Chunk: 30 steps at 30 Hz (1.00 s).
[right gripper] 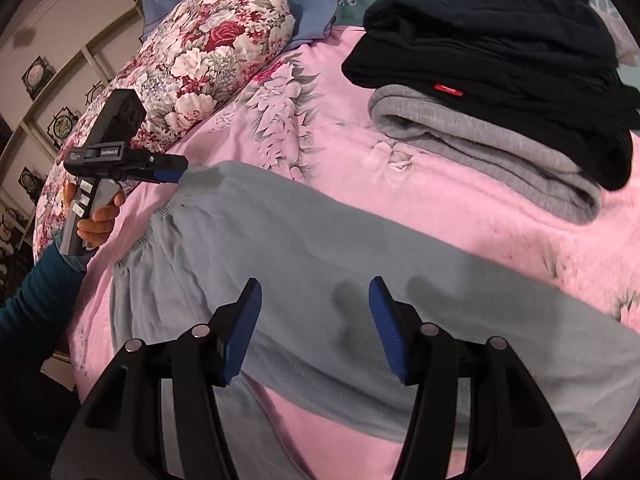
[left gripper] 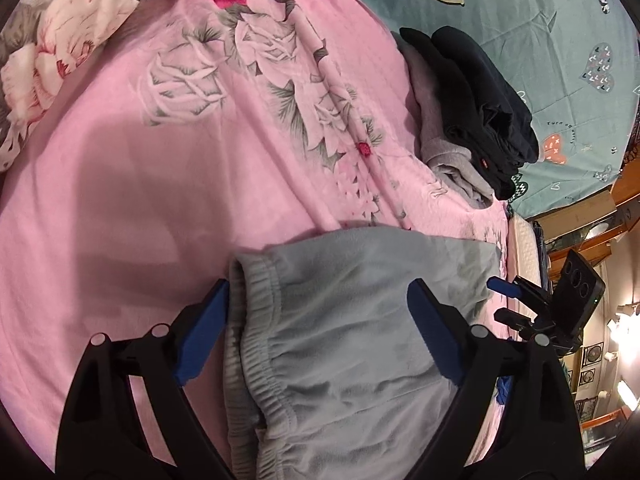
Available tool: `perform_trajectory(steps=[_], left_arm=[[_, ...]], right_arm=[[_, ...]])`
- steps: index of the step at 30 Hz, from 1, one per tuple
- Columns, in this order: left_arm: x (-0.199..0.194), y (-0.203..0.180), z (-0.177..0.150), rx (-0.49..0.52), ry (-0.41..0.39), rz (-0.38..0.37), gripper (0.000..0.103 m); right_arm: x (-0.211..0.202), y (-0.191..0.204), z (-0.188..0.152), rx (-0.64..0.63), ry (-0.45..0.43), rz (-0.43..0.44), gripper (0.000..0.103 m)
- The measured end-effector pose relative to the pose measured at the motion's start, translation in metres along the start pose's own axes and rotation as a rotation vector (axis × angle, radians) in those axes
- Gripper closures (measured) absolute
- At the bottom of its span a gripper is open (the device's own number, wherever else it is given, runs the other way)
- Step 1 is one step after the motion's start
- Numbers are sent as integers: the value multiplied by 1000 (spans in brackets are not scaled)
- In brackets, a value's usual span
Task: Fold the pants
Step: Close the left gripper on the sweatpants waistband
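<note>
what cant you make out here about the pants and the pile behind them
- Light grey-blue fleece pants: leg ends run off the right wrist view's right and lower edges.
- Red tag on the folded black garment: lettering too small.
- Folded grey garment: mostly covered by the black one.
- Left gripper: side-on in the right wrist view, so contact with the pants is unclear.

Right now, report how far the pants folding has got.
Done: black pants and grey pants sit folded in a stack. In hand: light blue pants lie spread on the pink blanket, unfolded; left gripper open at the waistband, right gripper open above a leg. Left: every fold.
</note>
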State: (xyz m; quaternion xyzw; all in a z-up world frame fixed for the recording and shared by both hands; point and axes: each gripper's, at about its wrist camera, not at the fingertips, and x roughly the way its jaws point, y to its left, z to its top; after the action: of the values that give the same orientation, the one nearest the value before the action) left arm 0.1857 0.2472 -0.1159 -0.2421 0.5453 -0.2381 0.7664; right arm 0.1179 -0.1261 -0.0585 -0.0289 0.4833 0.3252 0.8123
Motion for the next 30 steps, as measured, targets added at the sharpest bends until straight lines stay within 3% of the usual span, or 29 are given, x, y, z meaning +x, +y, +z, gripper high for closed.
perform_trajectory(steps=[4,5,6,7,8,12,19,28,30], left_arm=[[0,-2,1,20,-26,-5,16],[-1,-2,0,26,-34,8,25],[-1,-2,-1,35,-34,5,40],[2,1,-1,31,-5,-12,78],[5,5,-1,13,15,-12,92],[6,8,-5,28,-18,1,92],[-32,0,-9,68,-150,-32,93],[-39,-8,-18,114,-182,-52,94],[-37,-10,-18,131,-182,-50,94]], right_arm=[[12,0,17,-84,-12,-27,46],[17,1,22,-113,-8,-49,46],[22,1,27,-135,-4,-67,46],[27,0,32,-150,4,-76,46],[33,0,36,-165,16,-86,46],[59,1,50,-226,73,-102,46],[69,13,56,-269,65,-26,46],[87,8,61,-291,139,1,47],[87,12,61,-320,142,-4,53]])
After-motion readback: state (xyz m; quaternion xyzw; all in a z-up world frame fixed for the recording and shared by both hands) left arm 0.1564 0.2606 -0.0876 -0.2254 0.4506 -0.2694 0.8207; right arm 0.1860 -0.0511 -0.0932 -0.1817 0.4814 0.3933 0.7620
